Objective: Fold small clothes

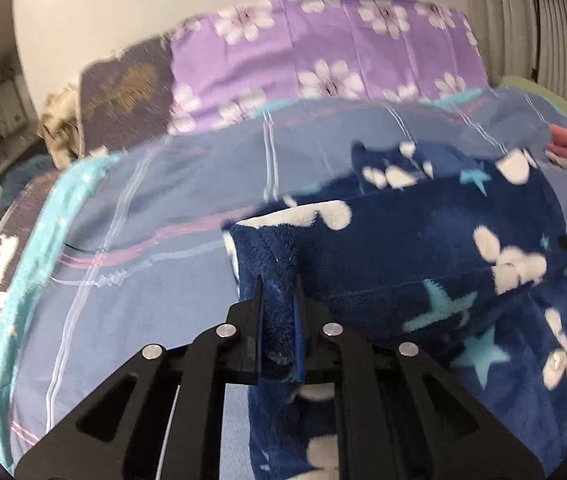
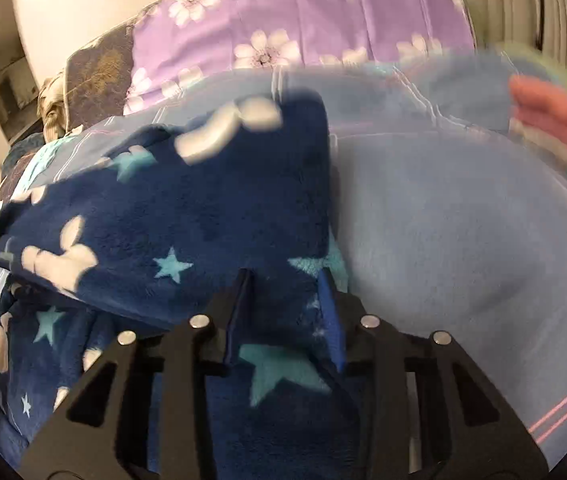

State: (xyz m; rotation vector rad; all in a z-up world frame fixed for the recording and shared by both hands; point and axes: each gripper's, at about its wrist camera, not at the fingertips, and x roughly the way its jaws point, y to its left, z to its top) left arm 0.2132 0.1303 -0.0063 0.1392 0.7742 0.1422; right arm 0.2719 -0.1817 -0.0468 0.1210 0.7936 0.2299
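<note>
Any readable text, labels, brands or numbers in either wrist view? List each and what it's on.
None: no words, labels, brands or numbers can be read in either view.
Navy fleece garment: only white shapes and blue stars, no letters.
Purple cloth: white flowers only.
Blue striped sheet: stripes only.
Dark blanket at back left: a blurred gold pattern, too smeared to tell if it holds text.

The left claw [image 1: 279,284] angles downward, its two black fingers drawn close together and pinching a thick fold of the fleece garment [image 1: 423,248] between the pads. The right claw [image 2: 285,280] also angles downward, its fingers wider apart, straddling the same fleece, which fills the gap and meets both pads.
</note>
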